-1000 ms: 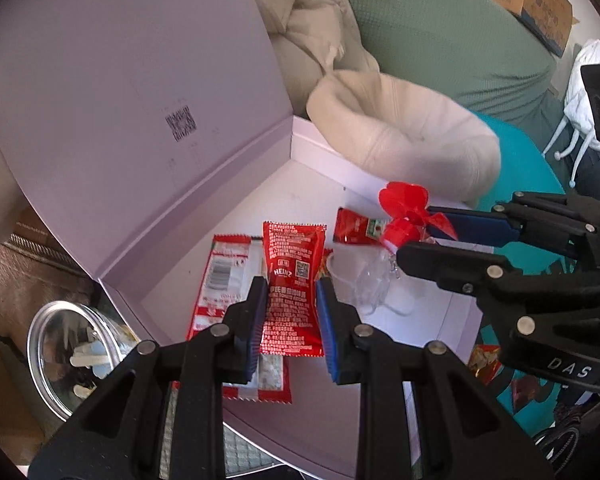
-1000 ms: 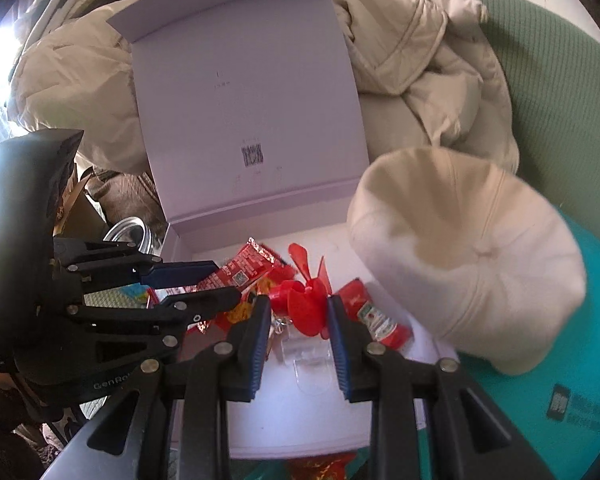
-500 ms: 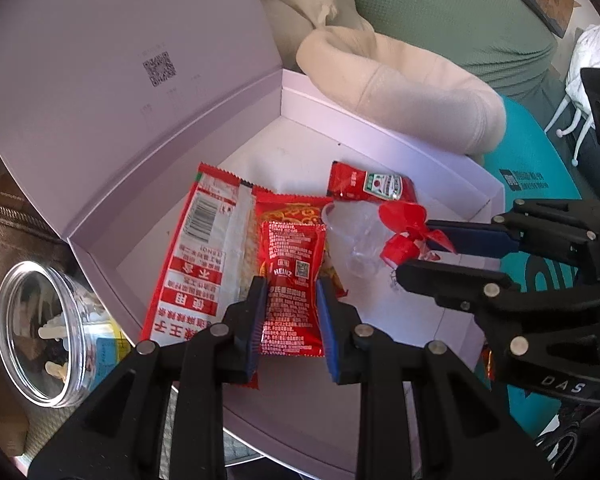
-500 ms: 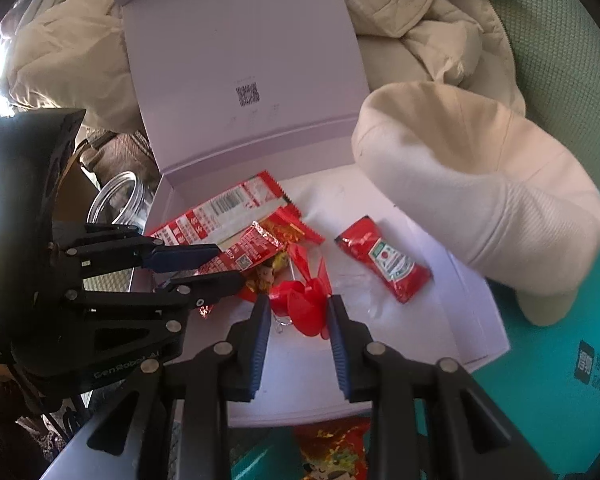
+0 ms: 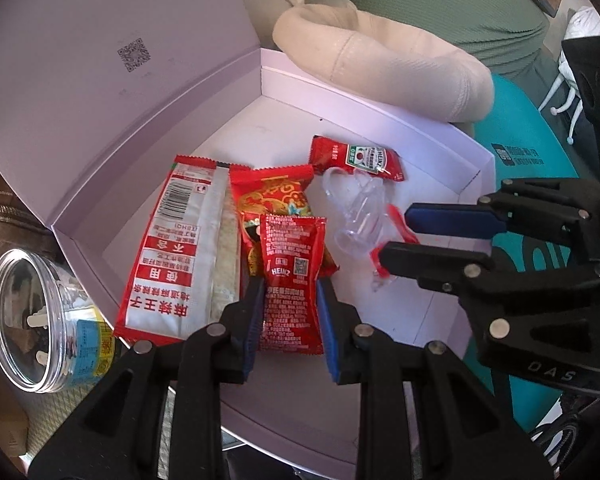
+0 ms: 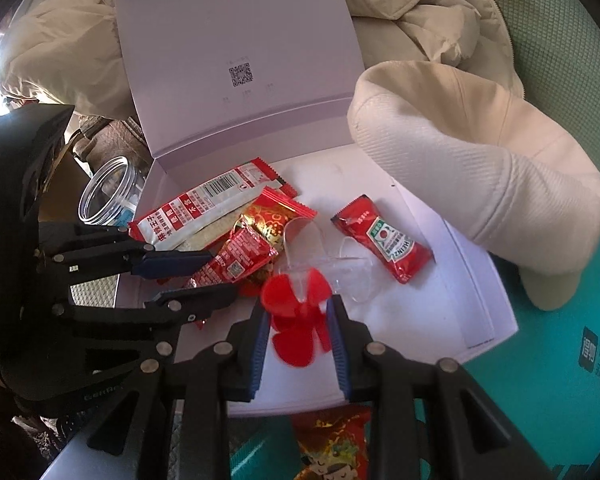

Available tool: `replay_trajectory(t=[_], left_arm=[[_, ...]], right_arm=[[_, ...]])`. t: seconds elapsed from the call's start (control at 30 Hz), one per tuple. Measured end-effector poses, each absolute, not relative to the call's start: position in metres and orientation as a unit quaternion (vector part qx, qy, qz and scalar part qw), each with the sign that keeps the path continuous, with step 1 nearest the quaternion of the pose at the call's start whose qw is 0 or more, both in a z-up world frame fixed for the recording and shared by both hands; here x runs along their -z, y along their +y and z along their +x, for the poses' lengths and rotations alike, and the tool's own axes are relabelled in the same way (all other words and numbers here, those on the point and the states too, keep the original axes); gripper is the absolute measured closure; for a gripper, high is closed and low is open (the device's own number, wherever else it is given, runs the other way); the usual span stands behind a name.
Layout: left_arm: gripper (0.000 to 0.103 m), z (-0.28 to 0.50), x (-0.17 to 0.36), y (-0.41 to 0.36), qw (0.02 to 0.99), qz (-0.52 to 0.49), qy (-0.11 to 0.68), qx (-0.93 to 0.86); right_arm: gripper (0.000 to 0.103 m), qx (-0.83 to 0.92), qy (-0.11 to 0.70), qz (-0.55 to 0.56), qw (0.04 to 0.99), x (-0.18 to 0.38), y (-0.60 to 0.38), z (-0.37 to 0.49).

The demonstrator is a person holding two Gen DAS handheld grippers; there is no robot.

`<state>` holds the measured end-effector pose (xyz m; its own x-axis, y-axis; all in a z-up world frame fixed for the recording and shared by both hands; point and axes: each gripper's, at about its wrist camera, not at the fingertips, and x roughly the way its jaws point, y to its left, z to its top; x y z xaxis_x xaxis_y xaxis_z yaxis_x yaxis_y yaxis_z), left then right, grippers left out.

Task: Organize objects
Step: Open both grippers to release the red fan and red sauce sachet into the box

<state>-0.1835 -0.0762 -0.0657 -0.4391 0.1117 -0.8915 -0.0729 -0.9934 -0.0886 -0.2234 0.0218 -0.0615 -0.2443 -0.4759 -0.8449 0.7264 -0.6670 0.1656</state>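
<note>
An open pale lilac box point(image 5: 380, 96) point(image 6: 460, 280) holds red snack packets. My left gripper point(image 5: 288, 296) point(image 6: 196, 276) is shut on a red Heinz ketchup sachet point(image 5: 292, 280) point(image 6: 236, 264) over the box floor. My right gripper point(image 6: 298, 320) point(image 5: 396, 236) is shut on a red plastic propeller point(image 6: 296, 320) point(image 5: 396, 228) fixed to a clear plastic piece point(image 5: 356, 216) point(image 6: 328, 264). A long red and white packet point(image 5: 176, 260) point(image 6: 204, 212), a red and gold packet point(image 5: 272, 196) point(image 6: 276, 216) and a second Heinz sachet point(image 5: 356, 158) point(image 6: 384, 240) lie in the box.
A cream cap point(image 6: 480, 176) point(image 5: 380, 68) rests on the box's far right rim. A clear jar point(image 5: 40, 316) point(image 6: 108, 188) stands left of the box. A beige jacket point(image 6: 420, 20) lies behind. A snack packet point(image 6: 332, 444) lies on the teal surface point(image 6: 560, 380) in front.
Both grippers have pulled back and up from the box with their objects still held. The box contents now show more fully, and the propeller has turned face-on in the right wrist view.
</note>
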Motion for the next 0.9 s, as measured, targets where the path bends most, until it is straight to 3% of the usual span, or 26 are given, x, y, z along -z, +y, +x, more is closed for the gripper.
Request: replay_trajectory(t=[0.9], left_arm=[[0.076,-0.192,0.064,-0.082,0.048,-0.542,-0.053,-0.837]], right_arm=[[0.075,0.793,0.127,0.469,0.368,0.047,0.03,-0.227]])
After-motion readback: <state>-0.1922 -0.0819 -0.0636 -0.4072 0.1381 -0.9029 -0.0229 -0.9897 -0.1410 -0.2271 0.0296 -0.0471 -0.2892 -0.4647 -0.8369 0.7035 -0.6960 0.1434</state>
